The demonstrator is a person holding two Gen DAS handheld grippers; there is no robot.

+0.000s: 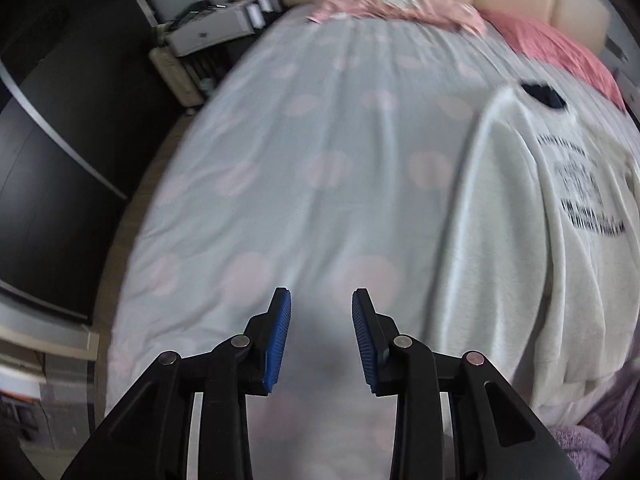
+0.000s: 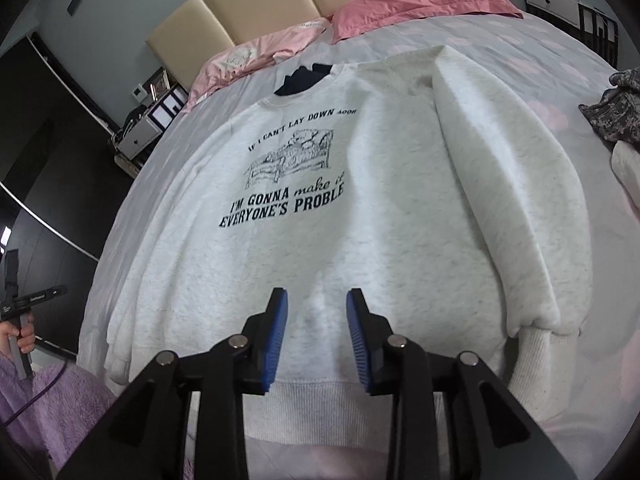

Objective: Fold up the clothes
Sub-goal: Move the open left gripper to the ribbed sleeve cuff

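Blue-padded jaws of the right hand-held gripper stand parted with nothing between them, poised above the ribbed hem of the sweatshirt, which lies face up on the bed with its printed slogan showing. Over on the other side, the left hand-held gripper is just as empty, jaws apart, hanging over bare spotted bedsheet with the sweatshirt's edge off to its right. Both sleeves look already folded inward along the body, the right one lying as a long ridge down to its cuff. So the sides seem done; next, I reckon, comes gripping the hem at both corners and carrying it up toward the collar, by the pink pillows. The left gripper needs to shift onto the garment first.
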